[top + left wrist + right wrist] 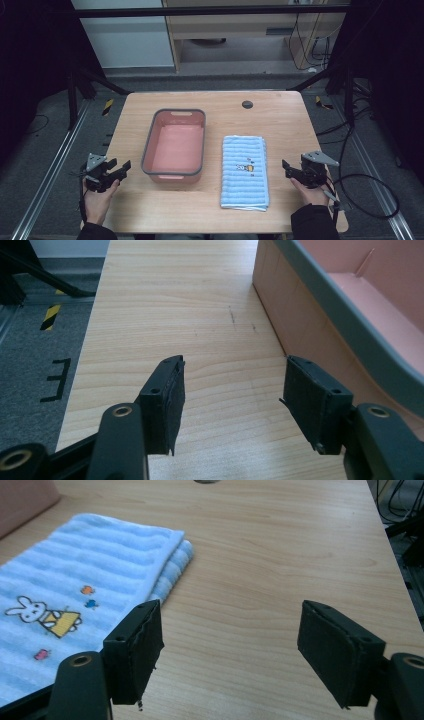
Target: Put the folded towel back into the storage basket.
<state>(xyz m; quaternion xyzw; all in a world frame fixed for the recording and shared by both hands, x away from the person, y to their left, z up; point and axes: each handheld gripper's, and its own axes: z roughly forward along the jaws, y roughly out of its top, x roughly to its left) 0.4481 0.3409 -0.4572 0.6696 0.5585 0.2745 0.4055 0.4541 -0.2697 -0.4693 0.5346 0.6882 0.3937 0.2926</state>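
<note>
A light wooden table (280, 125) stands on a grey floor, with dark frame rails at either side and a pale cabinet behind it. On the table, a little left of centre, sits a pink tub (174, 145) with a grey rim, its long side running away from the person; nothing is visible inside it. Just beside the tub on its right, apart from it, lies a folded light-blue striped towel (244, 171) with a small cartoon rabbit printed on it, flat on the wood. A small dark round grommet (247, 104) is set into the table near the far edge.

The left gripper (121, 168) is held over the table's left edge, near the tub's near-left corner, its jaws spread wide with nothing between them; in the left gripper view the tub's wall rises close on the right. The right gripper (286, 167) hangs by the table's right edge, just right of the towel, jaws likewise spread apart and empty.
</note>
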